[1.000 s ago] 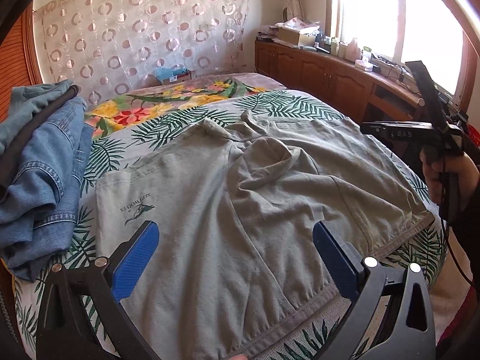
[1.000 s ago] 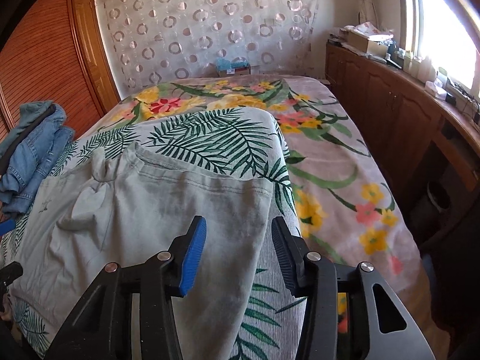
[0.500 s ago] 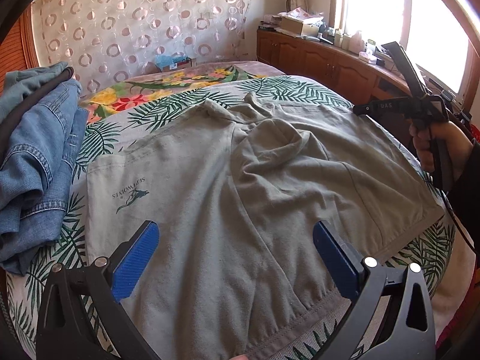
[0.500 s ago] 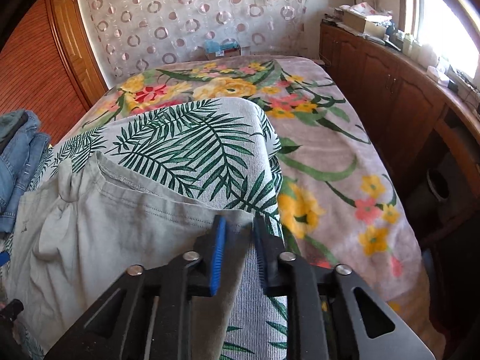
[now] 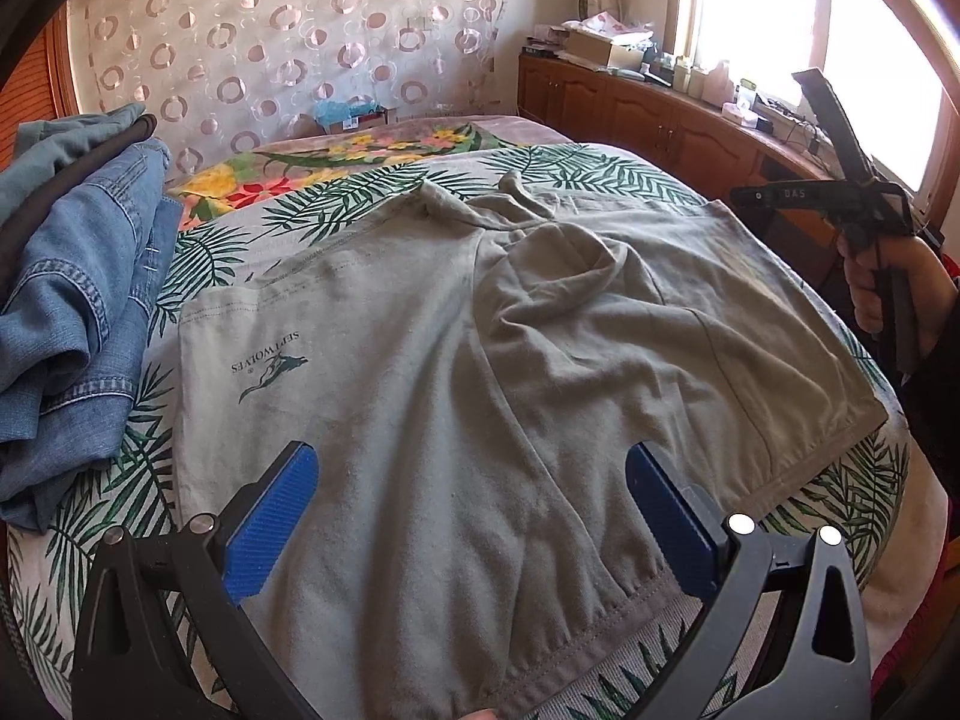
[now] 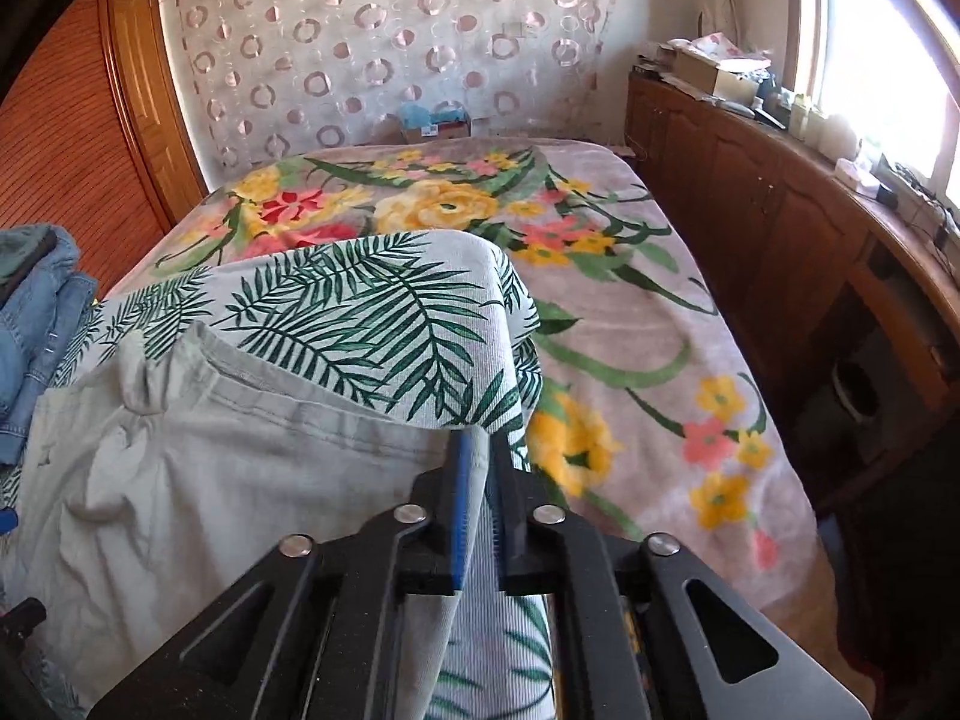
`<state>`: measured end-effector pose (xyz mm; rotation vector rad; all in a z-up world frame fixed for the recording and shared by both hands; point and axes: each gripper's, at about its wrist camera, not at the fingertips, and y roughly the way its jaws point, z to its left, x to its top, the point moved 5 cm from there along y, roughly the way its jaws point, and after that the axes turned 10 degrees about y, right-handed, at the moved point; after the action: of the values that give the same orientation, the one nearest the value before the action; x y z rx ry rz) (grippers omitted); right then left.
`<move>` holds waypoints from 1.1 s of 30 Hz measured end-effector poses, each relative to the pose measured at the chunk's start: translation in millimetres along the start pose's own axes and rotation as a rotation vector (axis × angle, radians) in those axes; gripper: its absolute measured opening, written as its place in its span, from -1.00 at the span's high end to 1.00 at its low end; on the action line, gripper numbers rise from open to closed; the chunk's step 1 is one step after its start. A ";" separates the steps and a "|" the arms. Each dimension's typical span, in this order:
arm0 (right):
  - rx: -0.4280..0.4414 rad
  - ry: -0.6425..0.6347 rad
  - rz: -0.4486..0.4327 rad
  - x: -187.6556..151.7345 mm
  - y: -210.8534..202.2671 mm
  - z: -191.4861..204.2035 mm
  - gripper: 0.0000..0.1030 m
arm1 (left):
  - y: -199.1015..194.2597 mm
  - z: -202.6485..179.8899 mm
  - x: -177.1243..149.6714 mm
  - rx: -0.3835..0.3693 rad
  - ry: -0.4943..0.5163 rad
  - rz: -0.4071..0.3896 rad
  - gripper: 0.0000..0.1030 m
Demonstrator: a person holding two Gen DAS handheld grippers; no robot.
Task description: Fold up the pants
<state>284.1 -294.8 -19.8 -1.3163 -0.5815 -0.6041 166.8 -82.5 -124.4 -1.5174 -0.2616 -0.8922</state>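
Grey-green shorts (image 5: pixel 468 360) with a small logo lie spread flat on a palm-leaf towel on the bed, crumpled at the crotch. My left gripper (image 5: pixel 474 516) is open, its blue pads wide apart just above the waistband at the near edge. In the right wrist view my right gripper (image 6: pixel 477 480) is shut on the far right corner of the shorts (image 6: pixel 240 468), pinching the cloth between its pads. The right gripper also shows in the left wrist view (image 5: pixel 840 198), held by a hand at the bed's right side.
A pile of blue jeans (image 5: pixel 66 300) lies at the left of the bed. The palm-leaf towel (image 6: pixel 372 312) covers a floral blanket (image 6: pixel 600 312). Wooden cabinets (image 6: pixel 780 228) with clutter run along the right under the window. A wooden door (image 6: pixel 72 138) stands at the left.
My right gripper has closed from open onto the corner of the shorts. My left gripper has stayed open and shifted slightly over the waistband.
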 end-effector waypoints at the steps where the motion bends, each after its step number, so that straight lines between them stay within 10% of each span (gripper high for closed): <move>1: 0.009 -0.013 -0.003 -2.4 -6.1 3.5 0.70 | -1.8 0.3 -0.3 -0.002 -0.001 -0.003 -0.99; 18: 0.155 -0.121 -0.018 -147.8 -93.7 24.4 0.42 | -40.9 21.8 -33.9 0.009 -0.030 -0.017 -0.99; 33: 0.132 -0.152 -0.038 -187.9 -143.2 28.7 0.42 | -39.9 37.6 -81.4 0.040 -0.073 0.058 -0.99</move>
<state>48.5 -273.3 -45.7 -1.2349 -0.7601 -0.4908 100.7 -12.9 -144.7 -1.5144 -0.2854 -0.7820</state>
